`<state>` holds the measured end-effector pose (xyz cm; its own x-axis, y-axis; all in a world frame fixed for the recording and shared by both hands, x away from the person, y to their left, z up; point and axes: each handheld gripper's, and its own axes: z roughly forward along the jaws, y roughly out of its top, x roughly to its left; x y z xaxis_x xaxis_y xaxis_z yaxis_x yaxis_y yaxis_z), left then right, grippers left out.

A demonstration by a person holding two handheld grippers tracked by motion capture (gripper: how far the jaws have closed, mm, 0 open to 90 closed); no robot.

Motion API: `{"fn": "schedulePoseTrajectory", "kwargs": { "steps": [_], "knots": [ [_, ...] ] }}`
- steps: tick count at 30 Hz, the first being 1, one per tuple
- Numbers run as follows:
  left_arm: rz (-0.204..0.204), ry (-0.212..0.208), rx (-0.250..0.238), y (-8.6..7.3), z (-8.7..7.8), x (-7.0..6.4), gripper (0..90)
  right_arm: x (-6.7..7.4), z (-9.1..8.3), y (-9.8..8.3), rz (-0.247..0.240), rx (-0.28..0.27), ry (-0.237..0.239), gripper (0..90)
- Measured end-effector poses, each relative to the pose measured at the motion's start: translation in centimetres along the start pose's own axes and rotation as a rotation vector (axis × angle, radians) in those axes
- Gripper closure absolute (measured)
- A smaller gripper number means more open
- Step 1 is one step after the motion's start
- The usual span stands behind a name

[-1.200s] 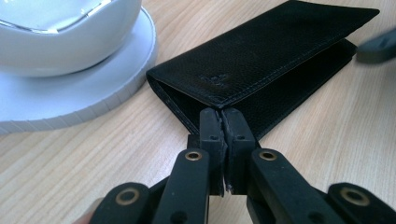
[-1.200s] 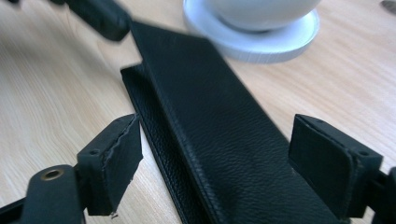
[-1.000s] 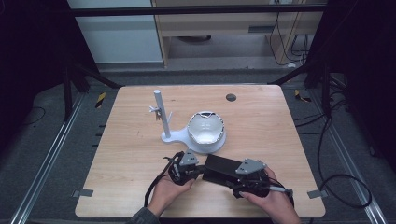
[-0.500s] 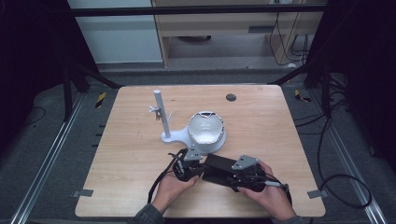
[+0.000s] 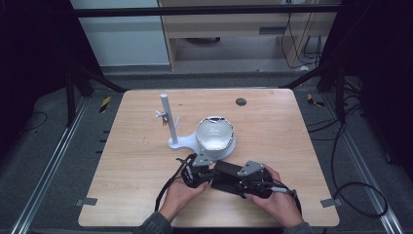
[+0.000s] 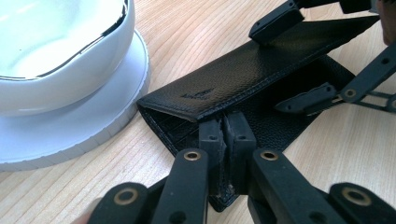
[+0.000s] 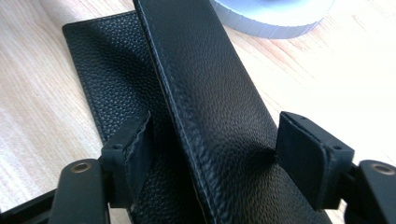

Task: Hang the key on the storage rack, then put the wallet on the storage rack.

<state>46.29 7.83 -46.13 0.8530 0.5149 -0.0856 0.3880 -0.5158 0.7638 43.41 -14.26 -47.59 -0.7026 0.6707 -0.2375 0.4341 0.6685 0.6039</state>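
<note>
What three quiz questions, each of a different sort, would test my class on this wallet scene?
1. True or false: the left gripper is shut on an edge of the black wallet.
2. Multiple choice: the white bowl sits on A) the bare table, B) the stand's round base, C) the wallet.
3. Short answer: what rises from that base beside the bowl?

Key: 1 true. 2 B. 3 an upright white post.
</note>
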Motion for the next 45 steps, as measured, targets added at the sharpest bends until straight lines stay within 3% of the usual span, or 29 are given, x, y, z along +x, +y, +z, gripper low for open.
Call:
{"fn": "schedulePoseTrajectory", "kwargs": {
  "steps": [3,7,12,14,17,23,34,39,42,45],
  "knots": [
    [-0.002,-0.002,-0.003,0.1,0.0,0.0,87.1,0.0,0.1,0.1,-0.017,0.006,-0.017,36.1],
    [-0.006,0.0,-0.002,0.1,0.0,-0.1,86.5,-0.2,-0.1,0.1,-0.013,0.007,-0.049,51.8],
    [-0.019,0.005,-0.011,0.1,-0.4,-0.3,80.0,-0.2,-0.1,0.0,-0.054,0.003,-0.099,67.2],
    [-0.029,0.026,-0.017,0.0,-0.7,-0.4,70.7,-0.2,-0.3,0.0,-0.07,-0.006,-0.112,72.2],
    [-0.051,0.05,-0.041,-0.5,-1.5,-0.3,49.8,-0.3,-0.7,-0.1,-0.081,-0.034,-0.122,77.7],
    [-0.057,0.04,-0.053,-0.9,-2.2,0.2,39.5,-0.7,-1.5,-0.6,-0.097,-0.077,-0.126,81.4],
    [-0.009,0.004,-0.095,-0.2,-2.9,-0.8,30.2,-1.6,-3.7,-1.9,-0.066,-0.188,-0.105,83.9],
    [0.028,-0.007,-0.089,0.8,-3.0,-0.7,21.5,-1.7,-4.6,-1.8,-0.077,-0.222,-0.091,84.0],
    [0.052,-0.015,-0.061,1.8,-2.7,-0.3,19.0,-1.7,-5.1,-1.8,-0.07,-0.251,-0.086,84.0],
    [0.049,-0.021,-0.055,2.1,-2.4,0.0,17.0,-1.9,-5.5,-1.9,-0.059,-0.276,-0.083,84.1]
  ]
}}
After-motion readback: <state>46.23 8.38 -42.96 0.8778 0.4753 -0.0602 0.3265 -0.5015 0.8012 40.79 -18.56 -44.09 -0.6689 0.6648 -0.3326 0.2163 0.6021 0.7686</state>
